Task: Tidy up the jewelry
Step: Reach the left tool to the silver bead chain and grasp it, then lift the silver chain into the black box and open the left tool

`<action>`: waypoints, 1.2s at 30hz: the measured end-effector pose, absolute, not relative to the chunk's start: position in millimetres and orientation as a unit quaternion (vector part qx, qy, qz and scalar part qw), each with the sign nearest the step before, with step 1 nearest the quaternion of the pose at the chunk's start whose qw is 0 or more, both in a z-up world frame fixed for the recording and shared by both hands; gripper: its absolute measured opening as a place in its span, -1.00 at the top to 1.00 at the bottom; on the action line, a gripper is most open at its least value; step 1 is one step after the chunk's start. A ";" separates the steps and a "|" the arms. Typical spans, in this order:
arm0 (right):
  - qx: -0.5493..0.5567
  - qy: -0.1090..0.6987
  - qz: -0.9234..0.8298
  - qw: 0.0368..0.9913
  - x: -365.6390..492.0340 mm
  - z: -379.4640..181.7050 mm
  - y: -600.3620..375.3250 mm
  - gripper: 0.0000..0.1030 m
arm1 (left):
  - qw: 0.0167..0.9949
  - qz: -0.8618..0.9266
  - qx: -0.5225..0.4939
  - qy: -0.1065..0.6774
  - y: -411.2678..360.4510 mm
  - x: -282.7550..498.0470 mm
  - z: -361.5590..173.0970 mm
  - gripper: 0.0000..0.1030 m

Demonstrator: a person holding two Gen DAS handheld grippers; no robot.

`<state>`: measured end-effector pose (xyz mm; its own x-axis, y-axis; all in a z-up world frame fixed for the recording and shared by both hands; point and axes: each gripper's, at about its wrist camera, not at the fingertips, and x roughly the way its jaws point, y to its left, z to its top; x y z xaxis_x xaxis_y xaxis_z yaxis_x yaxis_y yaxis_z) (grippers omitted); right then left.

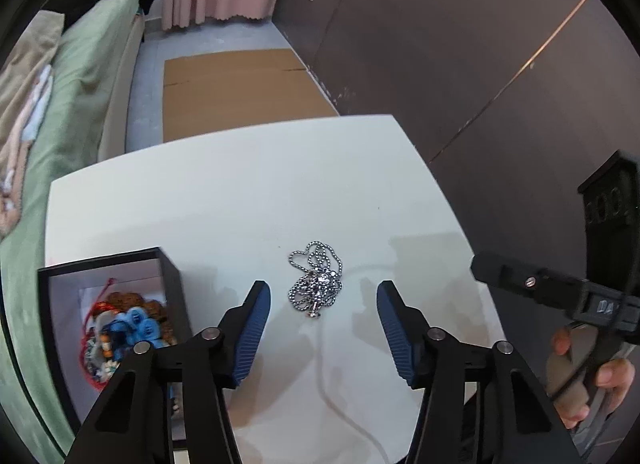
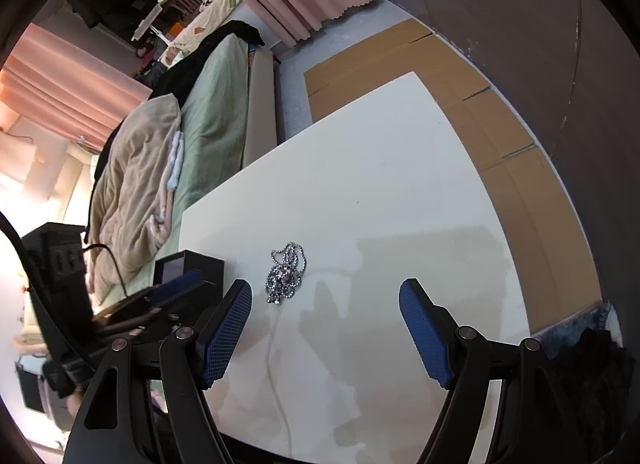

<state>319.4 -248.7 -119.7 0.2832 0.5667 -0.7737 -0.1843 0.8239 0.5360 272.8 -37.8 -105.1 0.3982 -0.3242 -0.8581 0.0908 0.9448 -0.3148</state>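
Both hand-held grippers, left (image 1: 323, 292) and right (image 2: 325, 292), gape wide and empty over the white worktop (image 1: 240, 191), silver chain necklace (image 1: 316, 284) heaped just beside the black box (image 1: 168, 276).

Silver ball-chain necklace (image 1: 316, 284) (image 2: 286, 274) heaped on table; black box (image 1: 120, 328) (image 2: 192, 268) open, holding beads.

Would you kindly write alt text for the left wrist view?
A tangled silver chain necklace lies on a white table, just ahead of the open left gripper. To its left, an open black box holds colourful jewelry.
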 end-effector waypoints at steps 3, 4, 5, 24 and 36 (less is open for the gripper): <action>0.175 0.553 0.240 0.778 323.7 -125.8 -252.5 -0.49 | 0.828 -0.120 -0.097 0.540 -47.1 277.6 -112.7 -0.08; 0.173 0.556 0.238 0.777 325.9 -129.2 -254.1 -0.49 | 0.827 -0.118 -0.092 0.543 -49.8 279.4 -115.9 -0.08; 0.172 0.559 0.235 0.776 327.0 -131.6 -256.1 -0.49 | 0.826 -0.117 -0.090 0.545 -51.2 280.4 -118.0 -0.07; 0.154 0.555 0.220 0.787 330.1 -132.9 -275.2 -0.49 | 0.817 -0.087 -0.033 0.568 -80.0 298.6 -154.7 0.11; 0.144 0.549 0.226 0.791 321.9 -122.0 -269.9 -0.49 | 0.830 -0.089 -0.029 0.550 -70.9 288.1 -133.0 0.63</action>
